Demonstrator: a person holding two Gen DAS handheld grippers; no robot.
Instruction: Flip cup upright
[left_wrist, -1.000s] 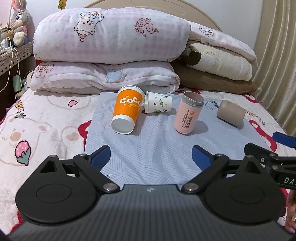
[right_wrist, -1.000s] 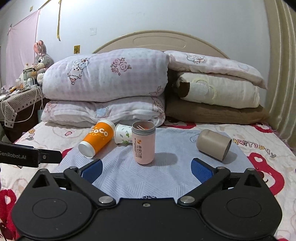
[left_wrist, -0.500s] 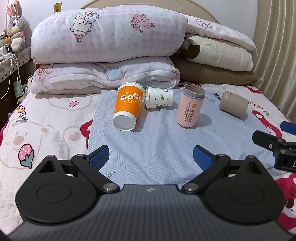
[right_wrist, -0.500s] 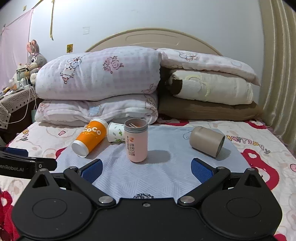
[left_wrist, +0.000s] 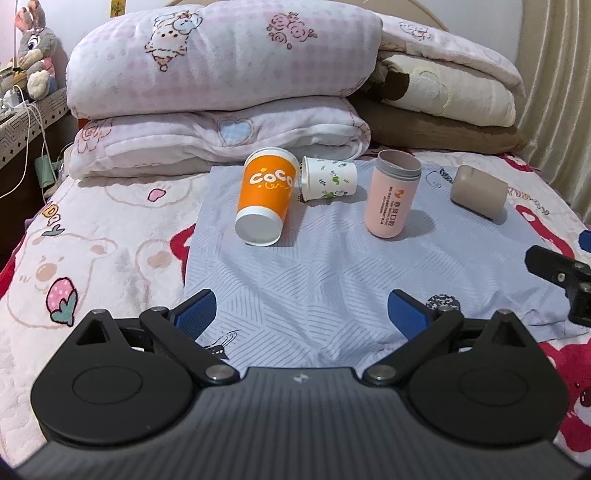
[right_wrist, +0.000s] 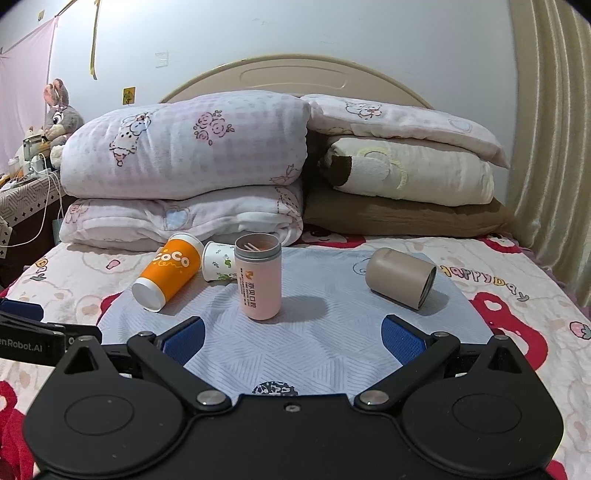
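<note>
An orange "CoCo" cup (left_wrist: 266, 195) (right_wrist: 168, 271) lies on its side on the grey-blue cloth (left_wrist: 332, 280), base towards me. A small white patterned cup (left_wrist: 328, 178) (right_wrist: 218, 261) lies on its side behind it. A pink cup (left_wrist: 391, 199) (right_wrist: 258, 275) stands upright mid-cloth. A beige cup (left_wrist: 478, 192) (right_wrist: 400, 277) lies on its side at the right. My left gripper (left_wrist: 301, 313) is open and empty, in front of the cups. My right gripper (right_wrist: 291, 334) is open and empty, in front of the pink cup.
Stacked pink quilts (right_wrist: 184, 166) and beige and brown pillows (right_wrist: 406, 184) stand right behind the cups. The bed sheet (left_wrist: 92, 258) spreads left and right of the cloth. A side table (right_wrist: 22, 199) with cables and a plush rabbit stands far left. A curtain (right_wrist: 554, 147) hangs at the right.
Both grippers have drawn back a little and stayed open. The right wrist view has tilted up and shows more headboard and wall. The cups have not moved.
</note>
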